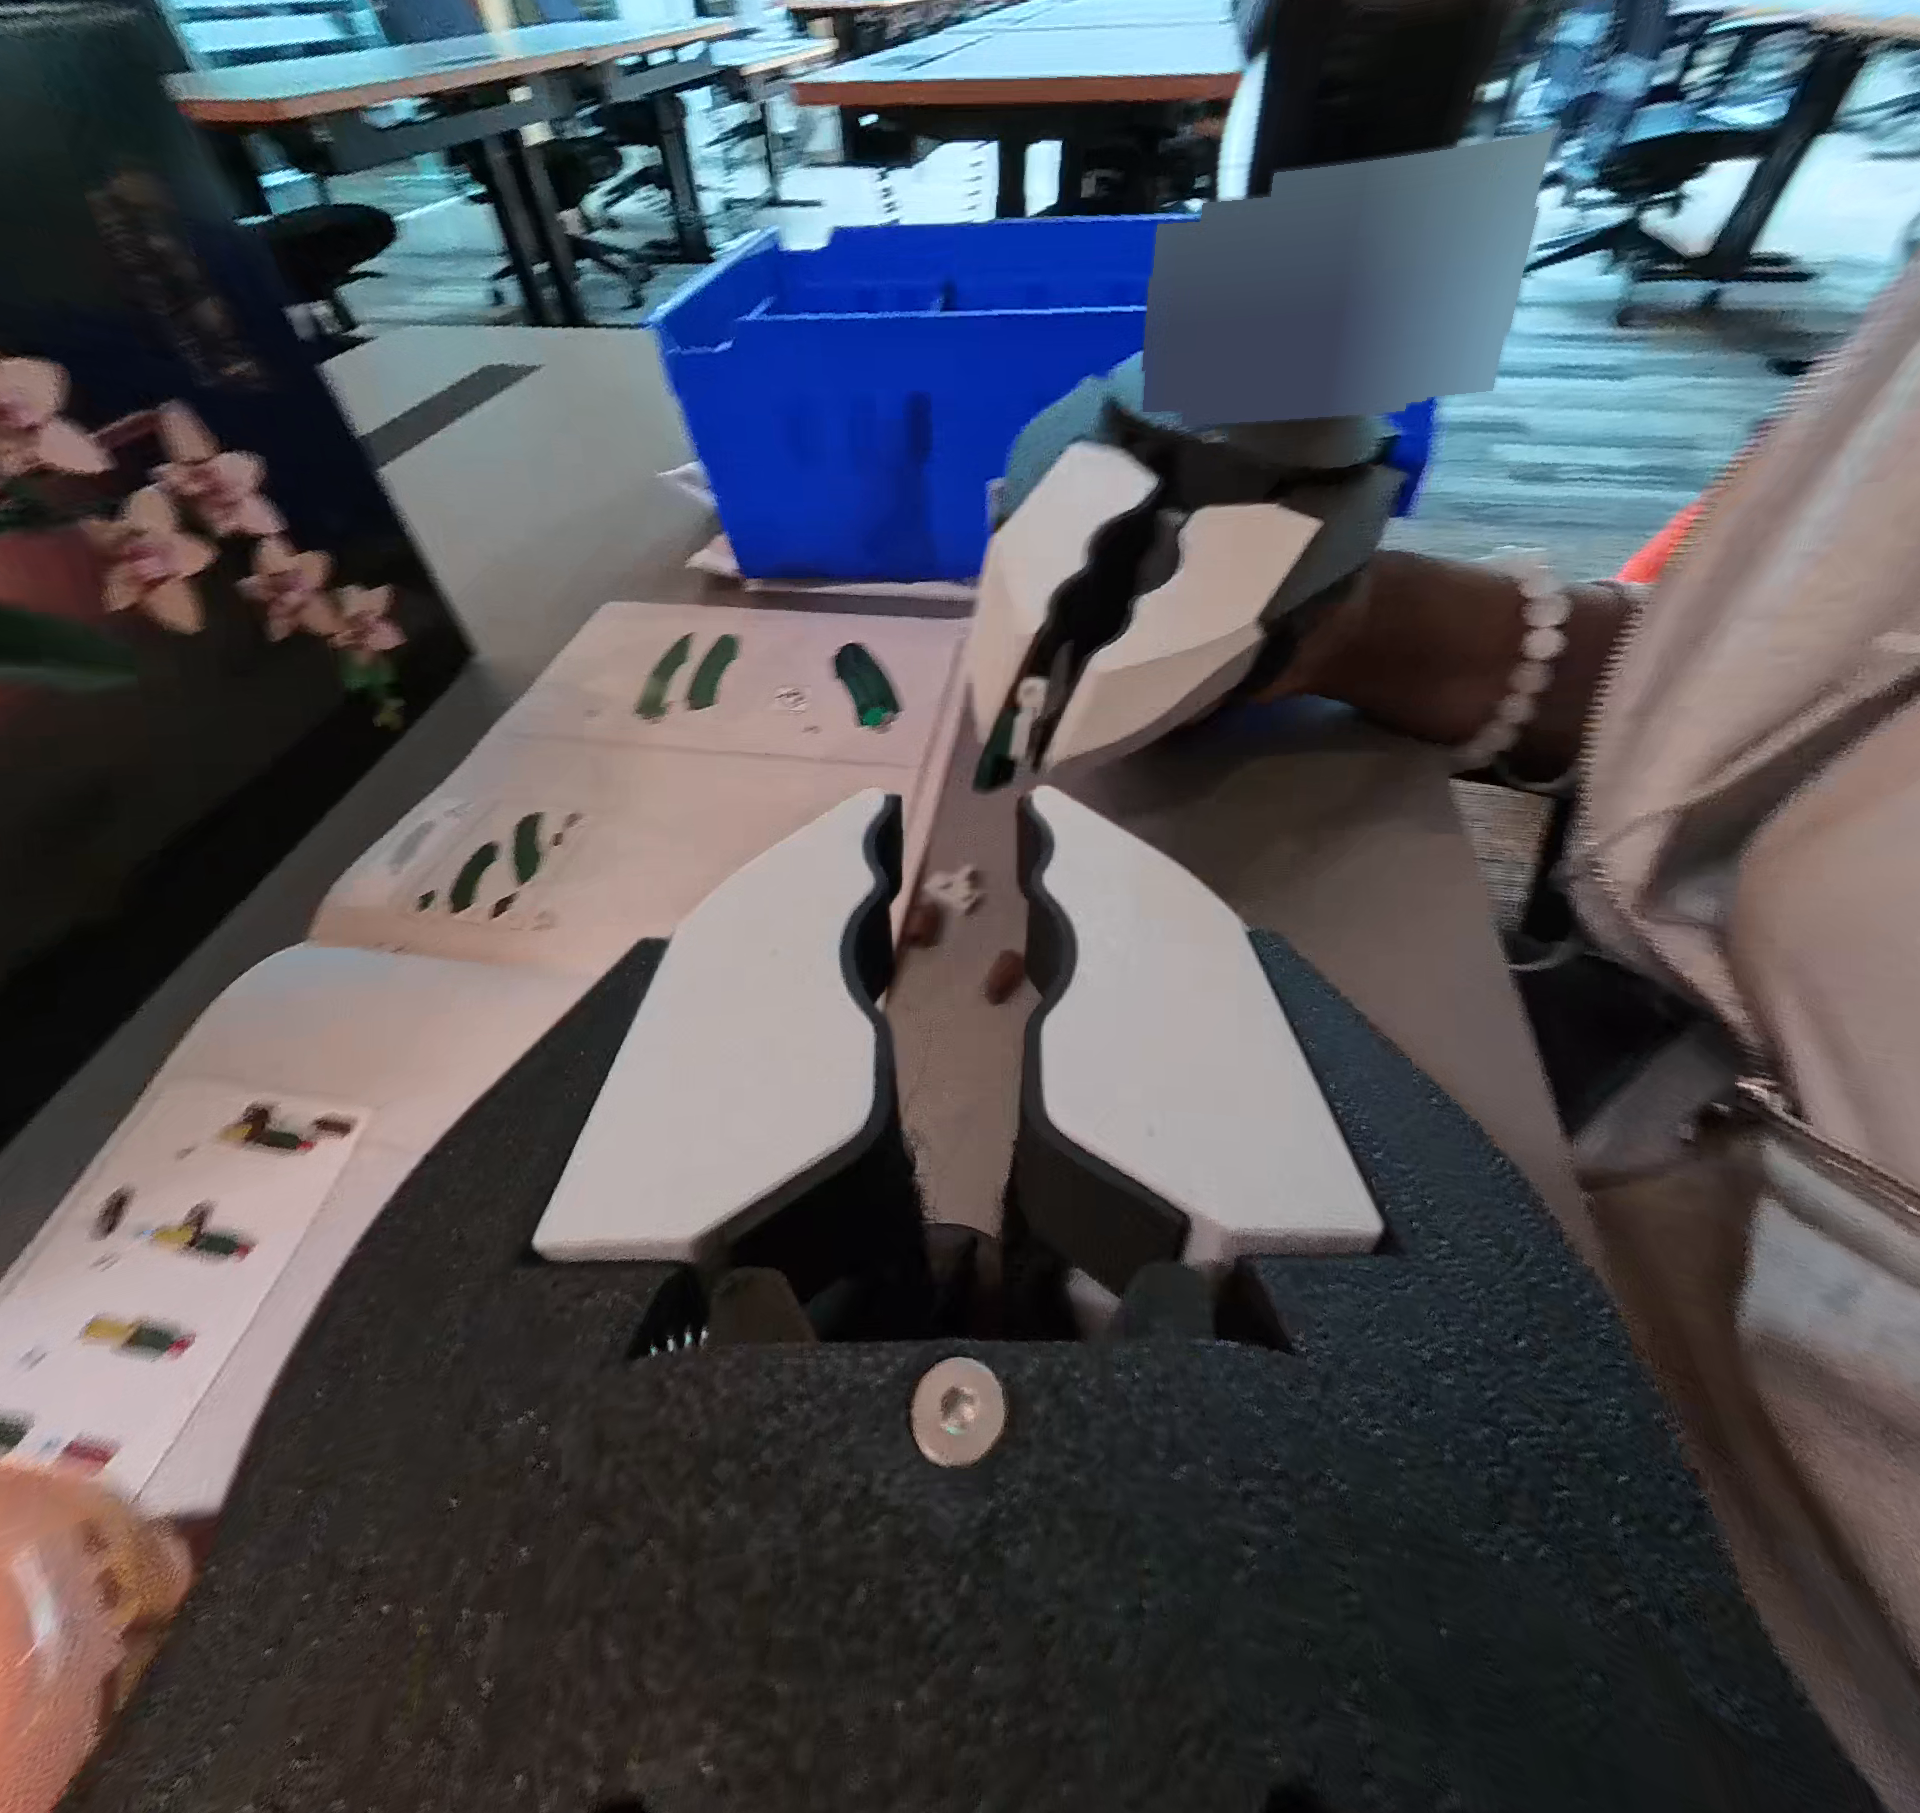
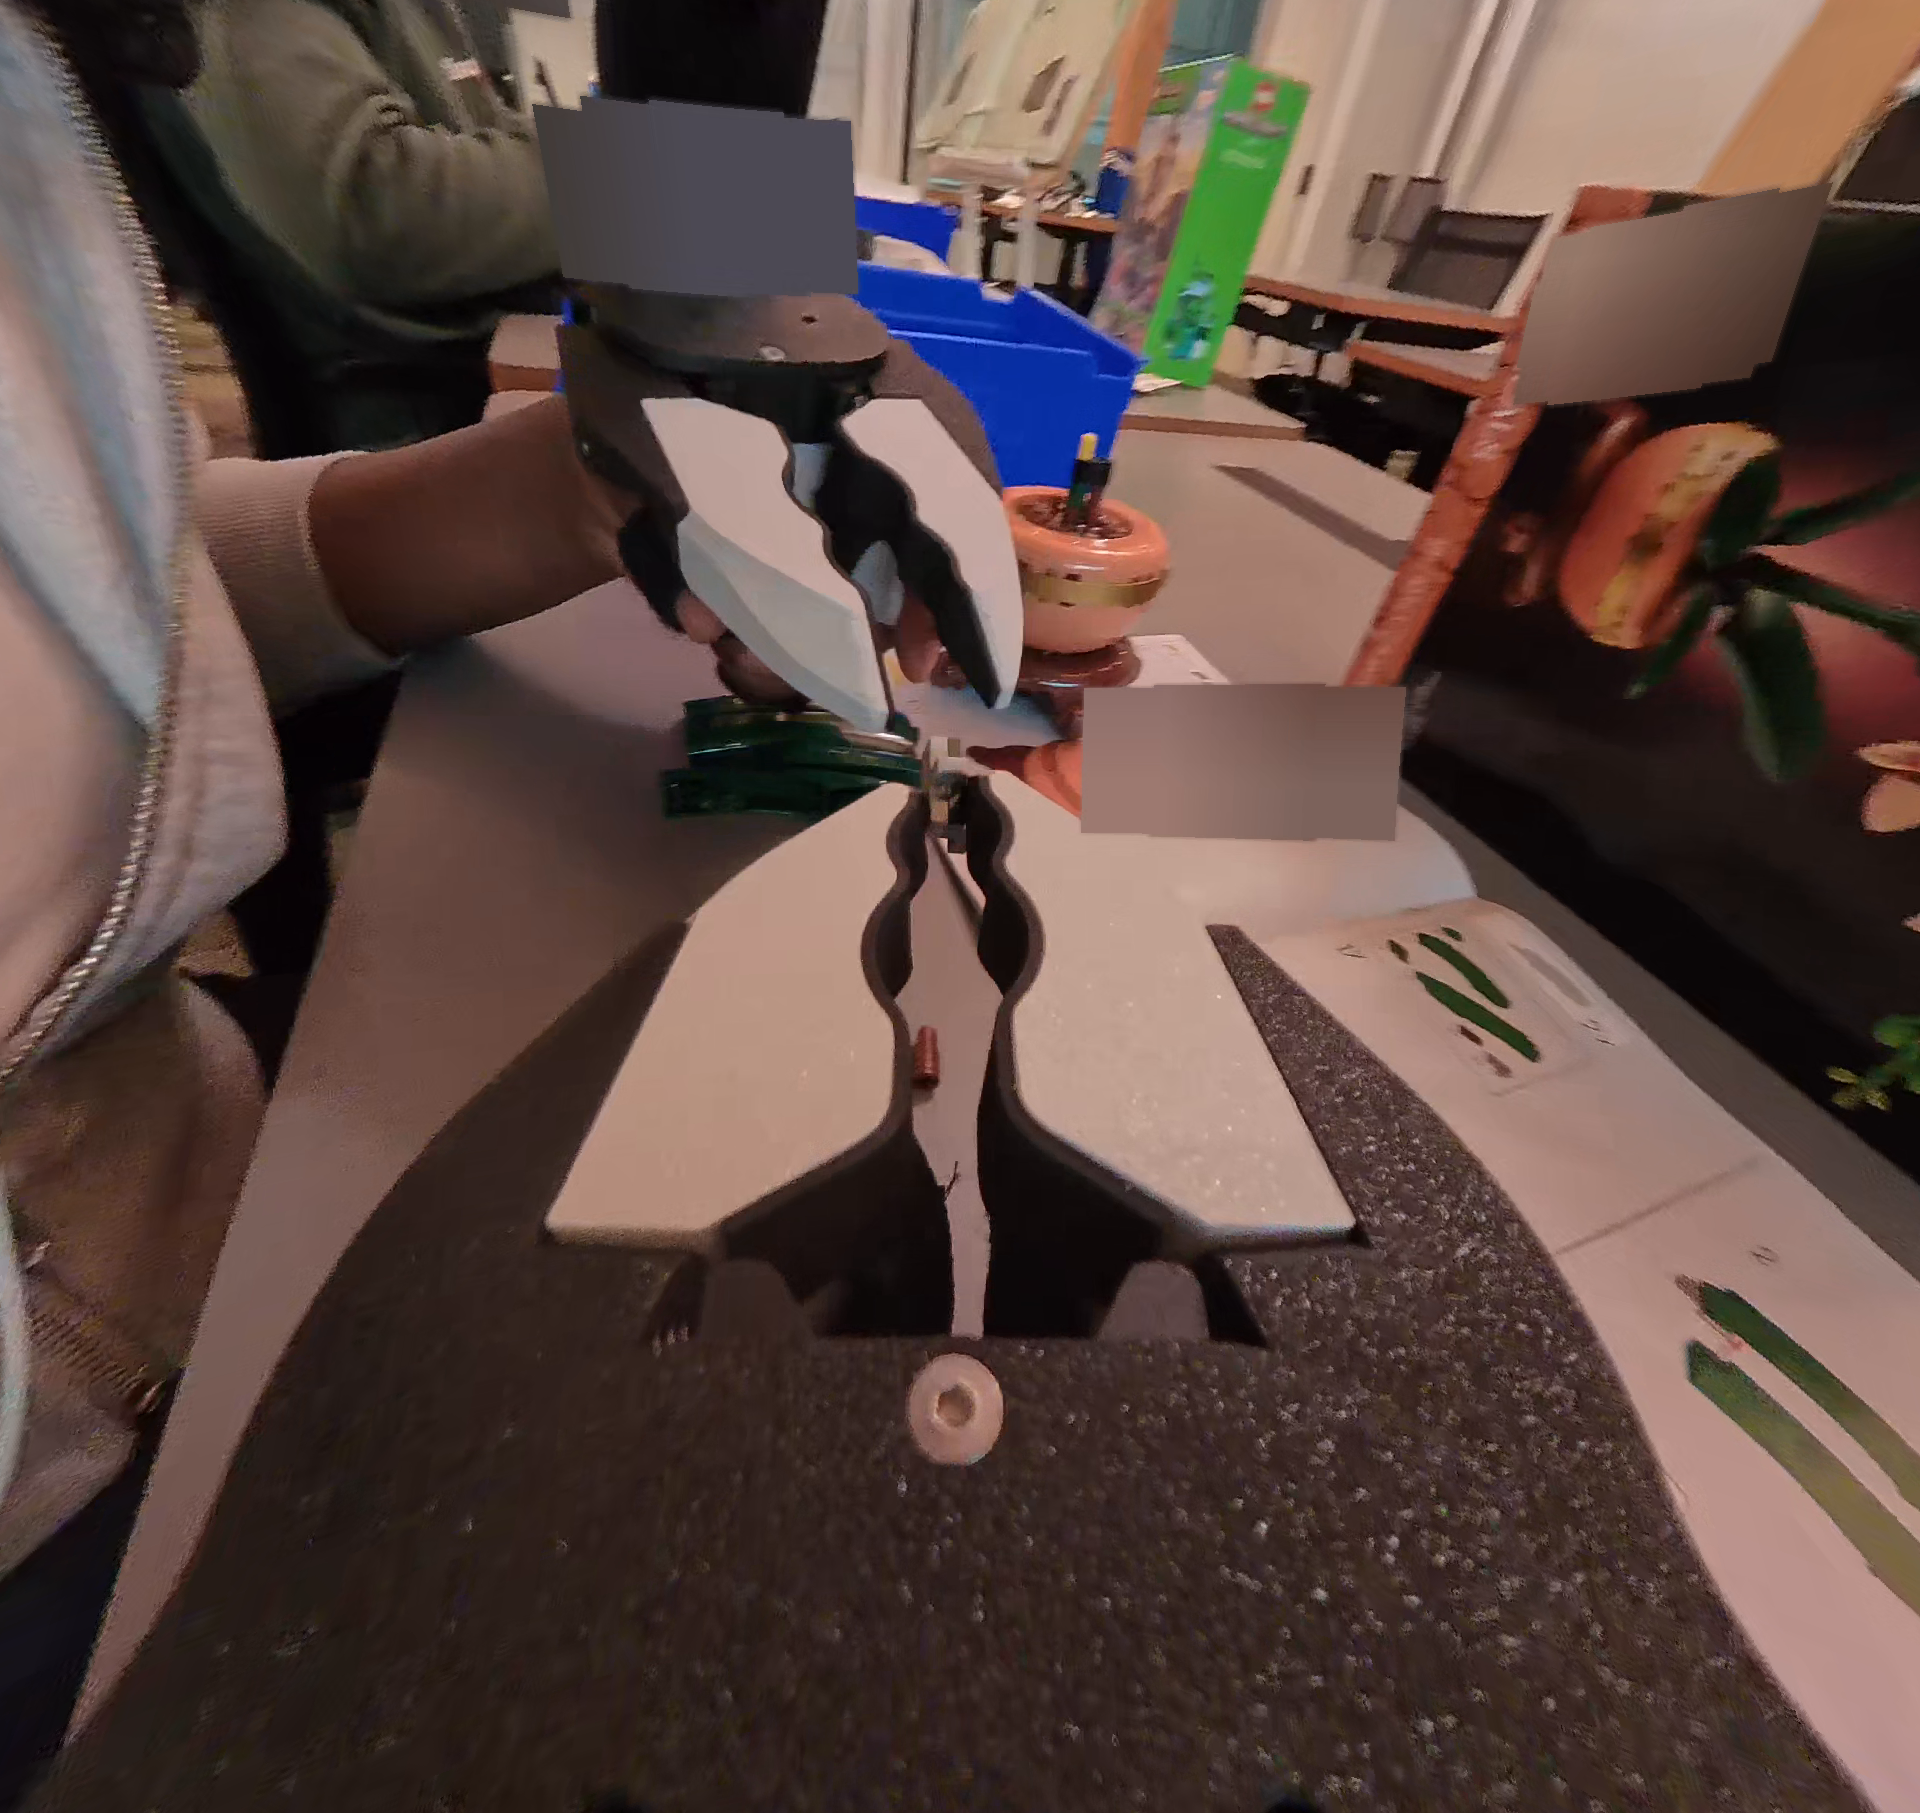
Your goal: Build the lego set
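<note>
Left gripper (image 1: 961, 828) released, jaws apart, nothing between them, hovering over table (image 1: 1247, 890). Right gripper (image 2: 951, 802) clenched on small white-and-green piece (image 2: 943, 776) at fingertips, above green leaves (image 2: 779, 755) lying on table. 2 brown pieces (image 1: 1003, 974) and 1 white piece (image 1: 956, 888) loose on table. Open manual (image 1: 623, 724) beside them. Blue bin (image 1: 883, 413) behind; pink pot (image 2: 1086, 568) near bin.

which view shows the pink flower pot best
The right wrist view. The pink flower pot stands in plain sight on the table there, behind the left gripper, with a gold band around it and a short stem rising from it. The left wrist view does not show the pot at all.
</note>
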